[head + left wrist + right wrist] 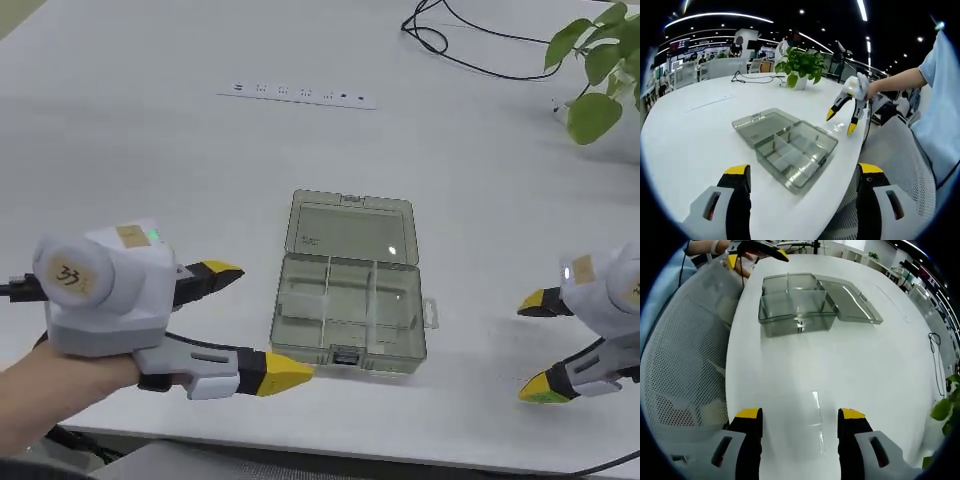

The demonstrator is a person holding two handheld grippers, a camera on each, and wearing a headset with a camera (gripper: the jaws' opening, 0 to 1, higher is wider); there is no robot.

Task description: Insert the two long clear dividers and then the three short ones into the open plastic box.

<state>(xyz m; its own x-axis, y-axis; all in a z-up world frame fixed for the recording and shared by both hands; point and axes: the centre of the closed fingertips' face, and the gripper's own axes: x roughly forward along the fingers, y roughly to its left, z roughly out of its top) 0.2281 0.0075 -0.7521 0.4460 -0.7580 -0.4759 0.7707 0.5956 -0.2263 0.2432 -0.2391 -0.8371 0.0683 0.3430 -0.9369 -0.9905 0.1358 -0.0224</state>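
The head view looks forward and down from the near edge of the table (150, 150), with the box (350, 290) mid-frame. The left gripper view sits low at the left, facing right across the box toward the right gripper (840, 125). The right gripper view faces left, the box farther off. All three share the box and table

Between left gripper (265, 321) jaws: bare worktop (150, 150).
Ahead of left jaws: open plastic box (350, 300), near.
Between right gripper (532, 346) jaws: bare worktop.
Ahead of right jaws: open worktop, then the box.
Beyond box: power strip (298, 95), plant (600, 70), well apart.
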